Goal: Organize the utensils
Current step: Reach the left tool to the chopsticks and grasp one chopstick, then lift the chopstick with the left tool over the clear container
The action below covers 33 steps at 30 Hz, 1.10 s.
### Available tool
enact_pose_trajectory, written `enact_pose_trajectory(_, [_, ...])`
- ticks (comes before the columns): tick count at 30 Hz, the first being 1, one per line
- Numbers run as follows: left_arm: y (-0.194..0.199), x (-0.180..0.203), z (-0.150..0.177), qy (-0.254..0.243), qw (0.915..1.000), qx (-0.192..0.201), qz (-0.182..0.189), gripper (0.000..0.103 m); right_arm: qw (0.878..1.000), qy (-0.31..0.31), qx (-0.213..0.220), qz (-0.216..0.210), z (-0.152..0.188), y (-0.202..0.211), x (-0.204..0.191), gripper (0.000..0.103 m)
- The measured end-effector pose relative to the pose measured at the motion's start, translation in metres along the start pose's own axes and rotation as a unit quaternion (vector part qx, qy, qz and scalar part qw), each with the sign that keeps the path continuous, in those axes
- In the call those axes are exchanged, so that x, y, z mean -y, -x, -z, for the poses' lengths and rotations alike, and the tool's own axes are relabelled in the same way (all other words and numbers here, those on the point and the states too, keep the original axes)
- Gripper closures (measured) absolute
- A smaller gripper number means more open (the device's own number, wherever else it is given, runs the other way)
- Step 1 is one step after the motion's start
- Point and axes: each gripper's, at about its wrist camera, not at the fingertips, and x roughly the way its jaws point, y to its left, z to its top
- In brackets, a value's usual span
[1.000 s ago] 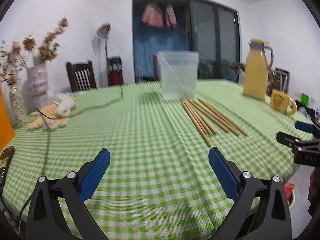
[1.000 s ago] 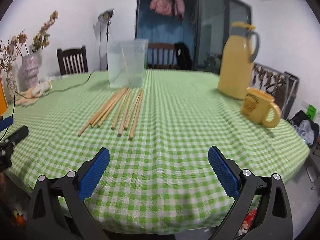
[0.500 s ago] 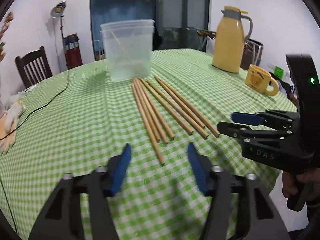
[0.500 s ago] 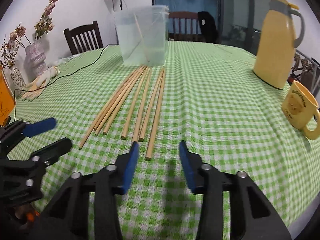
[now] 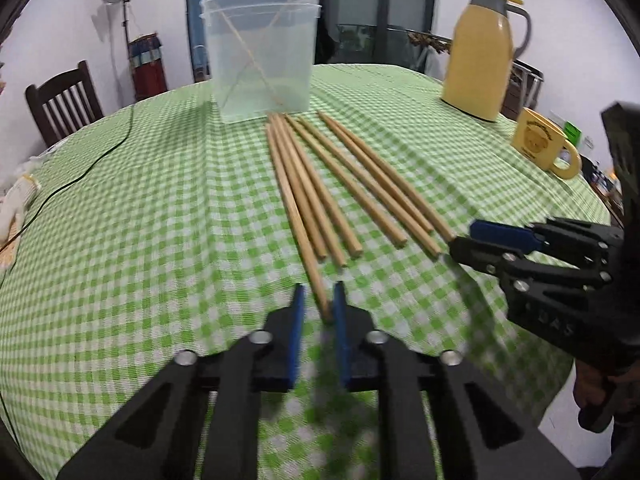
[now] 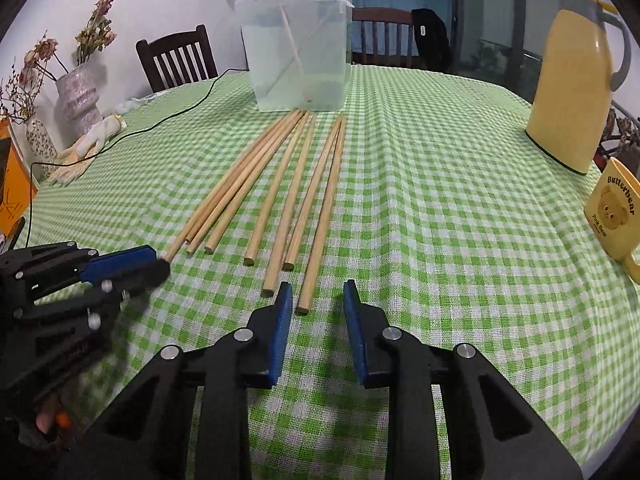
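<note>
Several wooden chopsticks lie side by side on the green checked tablecloth, in front of a clear plastic container with two thin sticks in it. My left gripper is closing, and the near end of the leftmost chopstick sits between its blue pads with a gap still showing. My right gripper is closing too. The end of the rightmost chopstick lies just inside its left pad, untouched.
A yellow thermos jug and a yellow bear mug stand at the right. A black cable, gloves and a vase of dried flowers are at the left. Chairs stand behind the table.
Both grippers came forward and tipped down onto the near ends of the chopsticks. Their jaws went from wide open to narrow.
</note>
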Motion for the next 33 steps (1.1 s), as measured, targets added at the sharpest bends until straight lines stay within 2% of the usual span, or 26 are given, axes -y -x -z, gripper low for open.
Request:
enact_pose_trajectory(5, [0.005,-0.003,0.001,0.010,0.9999,0.004,-0.002,0.100,1.000,0.008,0.004,0.006,0.001,-0.001,-0.002,0.079])
enact_pose_trajectory(7, [0.007,-0.004,0.003,0.013,0.9999,0.005,-0.004,0.100,1.000,0.010,0.008,0.007,0.002,-0.001,-0.003,0.092])
enact_pose_trajectory(8, [0.008,-0.005,0.004,0.016,0.9998,0.005,-0.005,0.101,1.000,0.010,0.009,0.006,0.003,-0.001,-0.004,0.094])
enact_pose_trajectory(18, [0.020,-0.008,0.013,0.019,0.9995,0.013,-0.021,0.102,1.000,0.010,0.019,0.011,0.003,0.001,-0.007,0.095])
enact_pose_trajectory(33, [0.088,-0.023,0.014,0.036,0.9967,0.070,-0.019,0.102,0.996,0.039,0.080,0.021,0.000,0.057,-0.022,0.096])
